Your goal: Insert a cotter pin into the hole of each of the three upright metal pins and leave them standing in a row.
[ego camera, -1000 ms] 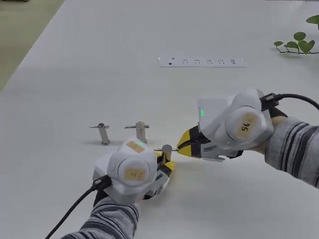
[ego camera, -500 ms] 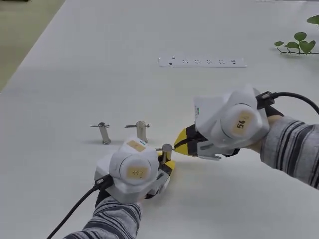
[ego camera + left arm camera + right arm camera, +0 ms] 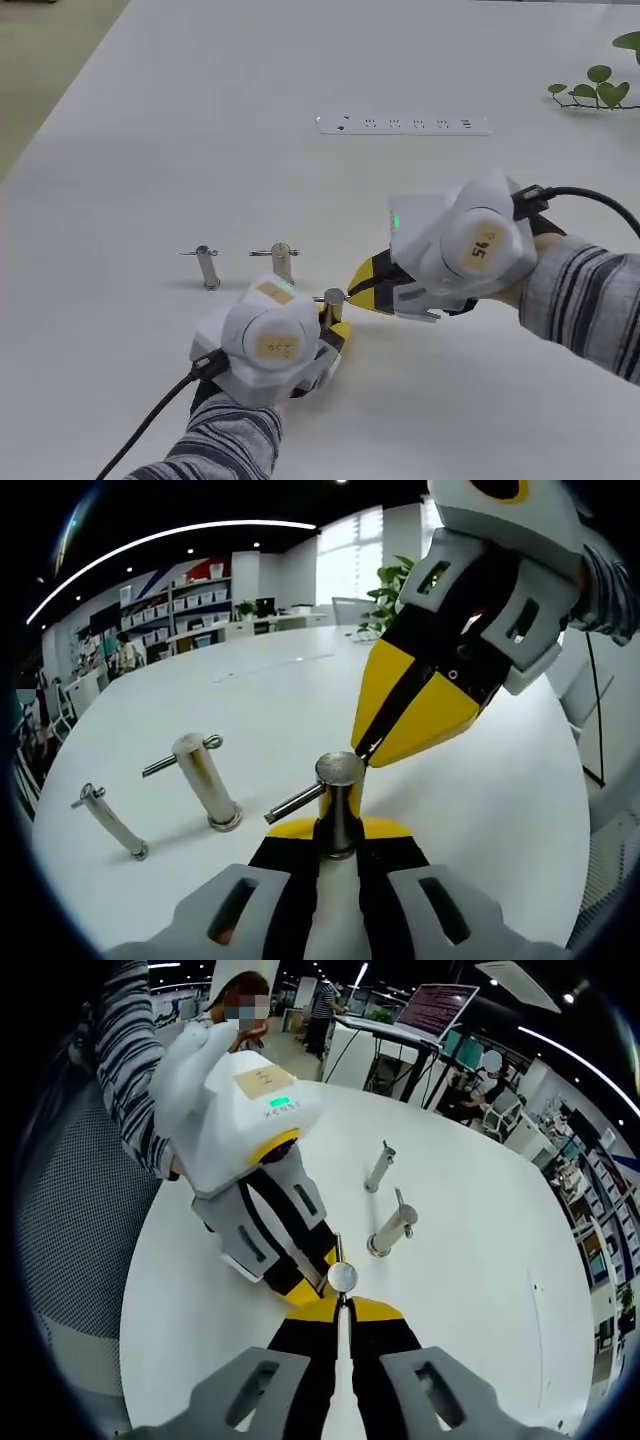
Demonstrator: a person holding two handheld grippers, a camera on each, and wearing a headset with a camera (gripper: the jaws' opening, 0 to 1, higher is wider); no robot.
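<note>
Three upright metal pins stand in a row on the white table [image 3: 150,150]. The left pin [image 3: 207,268] and the middle pin [image 3: 283,263] each carry a cotter pin crosswise through the top. My left gripper [image 3: 332,322] is shut on the shaft of the right pin [image 3: 334,300], seen up close as pin [image 3: 340,800]. A cotter pin [image 3: 295,803] pokes out of that pin's left side. My right gripper [image 3: 352,290] is shut, its yellow tips pressed against the pin head [image 3: 342,1277] and pinching the cotter pin's near end.
A white power strip [image 3: 403,124] lies further back on the table. Green plant leaves [image 3: 595,88] reach in at the far right. Black cables trail from both grippers toward the person. The table's left edge [image 3: 60,110] runs diagonally, with floor beyond.
My right gripper has edged a little left, closer against the right pin's head. The left gripper and the other two pins have stayed put.
</note>
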